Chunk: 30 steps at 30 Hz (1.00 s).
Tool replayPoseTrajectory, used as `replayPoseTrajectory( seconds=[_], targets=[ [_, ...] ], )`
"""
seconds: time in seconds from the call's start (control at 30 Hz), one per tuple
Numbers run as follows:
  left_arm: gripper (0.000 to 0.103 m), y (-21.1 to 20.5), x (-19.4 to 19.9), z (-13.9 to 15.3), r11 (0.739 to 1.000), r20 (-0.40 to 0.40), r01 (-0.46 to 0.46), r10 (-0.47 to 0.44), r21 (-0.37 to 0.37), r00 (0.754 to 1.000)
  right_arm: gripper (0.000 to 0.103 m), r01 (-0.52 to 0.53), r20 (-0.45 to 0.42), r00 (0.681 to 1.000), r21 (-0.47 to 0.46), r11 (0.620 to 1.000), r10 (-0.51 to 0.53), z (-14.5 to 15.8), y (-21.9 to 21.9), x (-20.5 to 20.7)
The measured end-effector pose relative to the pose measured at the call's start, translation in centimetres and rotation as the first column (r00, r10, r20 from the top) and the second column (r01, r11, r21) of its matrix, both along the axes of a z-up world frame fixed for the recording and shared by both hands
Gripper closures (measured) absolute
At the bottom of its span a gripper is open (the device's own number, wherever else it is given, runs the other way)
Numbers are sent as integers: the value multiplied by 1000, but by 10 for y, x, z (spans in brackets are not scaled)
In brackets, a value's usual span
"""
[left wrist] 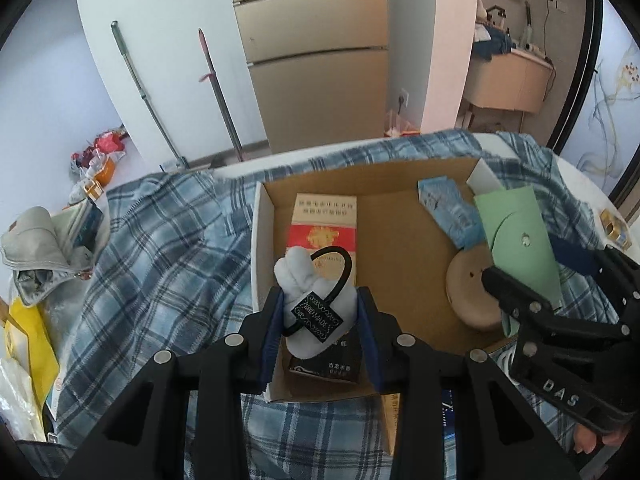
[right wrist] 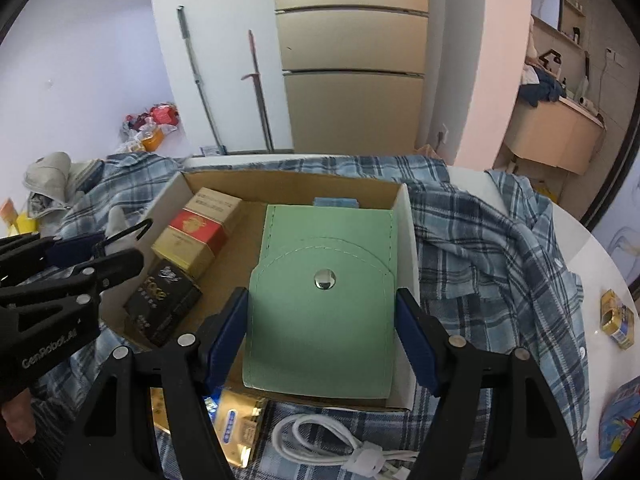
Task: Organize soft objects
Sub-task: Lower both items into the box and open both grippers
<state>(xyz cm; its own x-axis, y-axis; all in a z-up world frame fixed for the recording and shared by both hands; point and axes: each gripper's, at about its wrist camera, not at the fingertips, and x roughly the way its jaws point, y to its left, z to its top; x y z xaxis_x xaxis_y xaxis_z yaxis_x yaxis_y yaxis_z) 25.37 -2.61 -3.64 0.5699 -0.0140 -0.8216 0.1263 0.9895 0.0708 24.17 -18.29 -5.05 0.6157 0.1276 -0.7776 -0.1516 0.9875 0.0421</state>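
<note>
My left gripper [left wrist: 320,312] is shut on a white fluffy hair tie with a black elastic loop and black tag [left wrist: 308,292], held over the left end of an open cardboard box [left wrist: 262,216]. My right gripper [right wrist: 322,312] is shut on a green leather pouch with a metal snap [right wrist: 320,308], held over the right end of the same box [right wrist: 410,240]. The pouch [left wrist: 516,232] and right gripper [left wrist: 520,292] show at the right of the left wrist view. The left gripper [right wrist: 100,256] shows at the left of the right wrist view.
The box holds a red and gold carton [right wrist: 196,232], a black carton [right wrist: 160,304], a blue packet [left wrist: 448,212] and a round tan piece [left wrist: 472,292]. A plaid shirt [right wrist: 480,264] covers the table. A white cable [right wrist: 332,440], gold packets [right wrist: 236,428] and a small tin [right wrist: 616,316] lie around.
</note>
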Motion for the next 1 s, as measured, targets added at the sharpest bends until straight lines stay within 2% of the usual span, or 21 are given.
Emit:
replayPoseTrajectory(
  seconds=[0.23, 0.4, 0.43, 0.47, 0.6, 0.8, 0.9, 1.0],
  targets=[
    [65, 8, 8, -12, 1000, -46, -7, 6, -11, 999, 32, -9, -33, 999, 2, 1000, 9, -12, 0, 5],
    [50, 3, 8, -15, 1000, -55, 9, -9, 7, 998, 32, -15, -38, 999, 2, 1000, 15, -14, 2, 5],
    [39, 3, 8, -16, 1000, -57, 10, -9, 19, 998, 32, -10, -33, 999, 4, 1000, 10, -14, 1, 5],
    [33, 2, 7, -15, 999, -44, 7, -5, 35, 999, 32, -6, -31, 999, 5, 1000, 6, -15, 1, 5],
    [33, 0, 4, -10, 998, -11, 3, -3, 57, 1000, 22, -3, -30, 1000, -3, 1000, 3, -16, 2, 6],
    [33, 6, 2, -3, 999, 1, -8, 8, 37, 1000, 21, 6, 2, 1000, 5, 1000, -6, -8, -1, 2],
    [33, 9, 0, 2, 1000, -4, -9, 9, -8, 1000, 21, 14, 19, 1000, 6, 1000, -14, -3, -3, 1],
    [33, 10, -4, 11, 1000, 32, -20, 20, 8, 999, 21, 23, 44, 999, 14, 1000, -23, 4, -6, -1]
  ],
)
